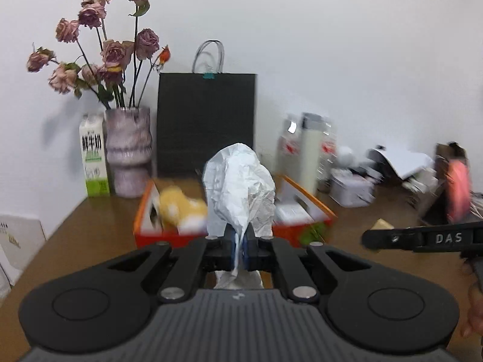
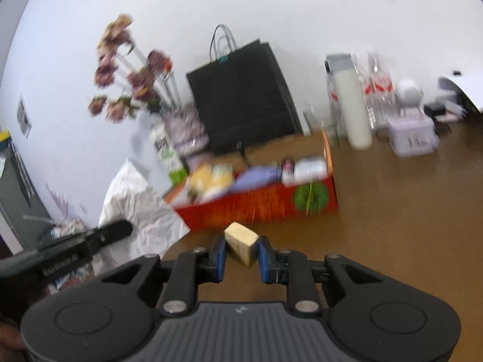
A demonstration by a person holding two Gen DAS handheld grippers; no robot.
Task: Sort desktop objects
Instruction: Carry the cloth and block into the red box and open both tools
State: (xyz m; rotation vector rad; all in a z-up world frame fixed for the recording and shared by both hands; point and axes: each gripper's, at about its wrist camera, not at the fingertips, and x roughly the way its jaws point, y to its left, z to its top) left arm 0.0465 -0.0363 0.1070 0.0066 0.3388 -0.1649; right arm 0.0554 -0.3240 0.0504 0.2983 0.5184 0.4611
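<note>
My left gripper [image 1: 240, 249] is shut on a crumpled white paper [image 1: 241, 187] and holds it upright above the brown desk, in front of the red-orange box [image 1: 157, 236]. My right gripper [image 2: 241, 255] is shut on a small tan wooden block [image 2: 241, 241], above the desk just in front of the same box [image 2: 256, 205]. The paper also shows at the left in the right wrist view [image 2: 142, 211], with the left gripper's finger [image 2: 111, 232] before it. The right gripper's finger [image 1: 422, 238] and the block [image 1: 382, 224] show at the right in the left wrist view.
The box holds a yellow plush toy [image 1: 178, 208] and packets. Behind it stand a black paper bag [image 1: 206, 123], a vase of dried roses [image 1: 128, 154] and a milk carton [image 1: 93, 157]. Bottles [image 2: 353, 105] and clutter sit at the back right.
</note>
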